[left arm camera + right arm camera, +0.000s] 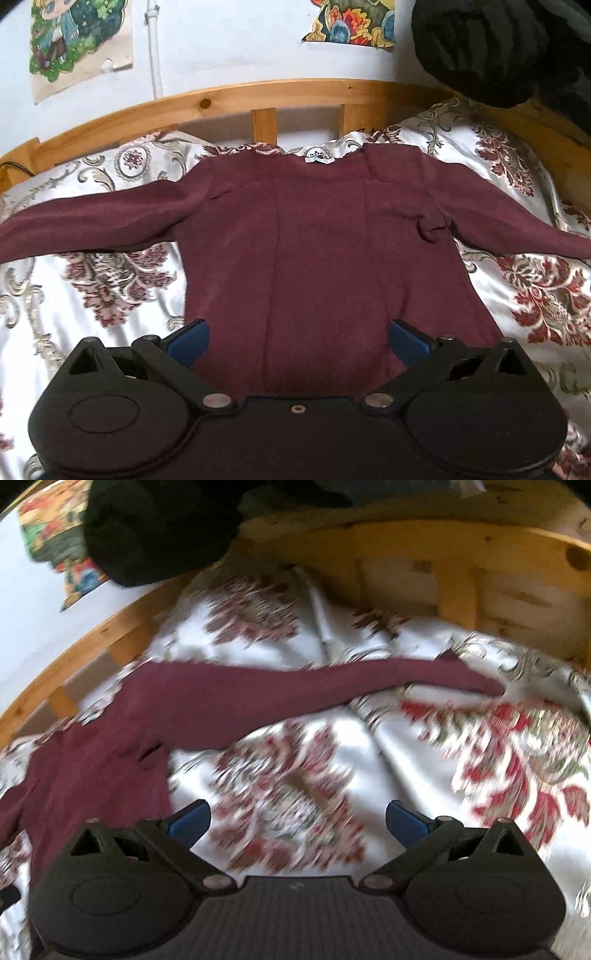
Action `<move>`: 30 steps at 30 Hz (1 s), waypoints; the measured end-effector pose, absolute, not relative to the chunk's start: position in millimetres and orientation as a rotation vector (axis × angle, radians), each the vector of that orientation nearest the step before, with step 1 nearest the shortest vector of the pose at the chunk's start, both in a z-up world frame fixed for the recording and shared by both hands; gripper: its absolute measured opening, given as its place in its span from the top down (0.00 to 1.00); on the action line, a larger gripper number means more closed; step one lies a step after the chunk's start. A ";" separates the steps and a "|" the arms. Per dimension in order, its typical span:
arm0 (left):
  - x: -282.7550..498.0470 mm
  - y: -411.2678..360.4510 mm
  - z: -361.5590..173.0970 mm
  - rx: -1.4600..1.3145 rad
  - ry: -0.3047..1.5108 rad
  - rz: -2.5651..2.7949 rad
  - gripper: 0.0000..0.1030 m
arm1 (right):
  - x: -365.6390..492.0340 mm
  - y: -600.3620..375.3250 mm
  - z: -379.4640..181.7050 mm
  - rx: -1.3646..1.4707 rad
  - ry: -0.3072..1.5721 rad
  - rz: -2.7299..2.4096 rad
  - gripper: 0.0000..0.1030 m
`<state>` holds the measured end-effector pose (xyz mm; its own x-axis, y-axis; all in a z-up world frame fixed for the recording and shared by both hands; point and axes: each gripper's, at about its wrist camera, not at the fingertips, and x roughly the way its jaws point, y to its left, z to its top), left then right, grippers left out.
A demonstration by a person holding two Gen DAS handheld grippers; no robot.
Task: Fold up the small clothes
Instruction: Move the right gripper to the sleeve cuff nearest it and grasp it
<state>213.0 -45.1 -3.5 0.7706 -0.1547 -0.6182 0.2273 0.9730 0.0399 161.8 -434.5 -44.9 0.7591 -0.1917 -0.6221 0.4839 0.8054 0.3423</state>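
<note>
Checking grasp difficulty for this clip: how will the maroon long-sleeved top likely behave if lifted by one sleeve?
The maroon top looks thin and creased, so it will probably hang limp. The right sleeve lies extended, so the body would likely trail behind. The bedspread looks glossy, so the top may slide rather than catch.

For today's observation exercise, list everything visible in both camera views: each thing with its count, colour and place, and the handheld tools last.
shirt: one, maroon, long-sleeved, spread flat on the bedspread, sleeves out to both sides
bedspread: one, white with red floral pattern, covering the bed
bed frame: one, light wood, slatted, behind the shirt
posters: two, multicoloured, on the pale wall
dark fabric: one, black, upper right over the frame
left tool: blue fingers, open, over the shirt's hem
right tool: blue fingers, open, over the bedspread beside the shirt
</note>
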 end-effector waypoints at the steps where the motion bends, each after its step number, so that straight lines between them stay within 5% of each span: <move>1: 218.6 -46.2 -8.0 0.106 0.655 -0.211 0.01 | 165.2 -439.4 -46.0 0.514 0.595 -0.405 0.00; 30: 245.5 -39.0 -64.4 0.024 0.729 -0.242 0.01 | 199.8 -441.1 -62.3 0.272 0.462 -0.642 0.00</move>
<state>245.5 -39.0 -64.4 0.7191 -0.2104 -0.6623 0.2270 0.9719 -0.0623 199.8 -441.1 -62.3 0.7050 -0.5107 -0.4922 0.6293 0.7704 0.1019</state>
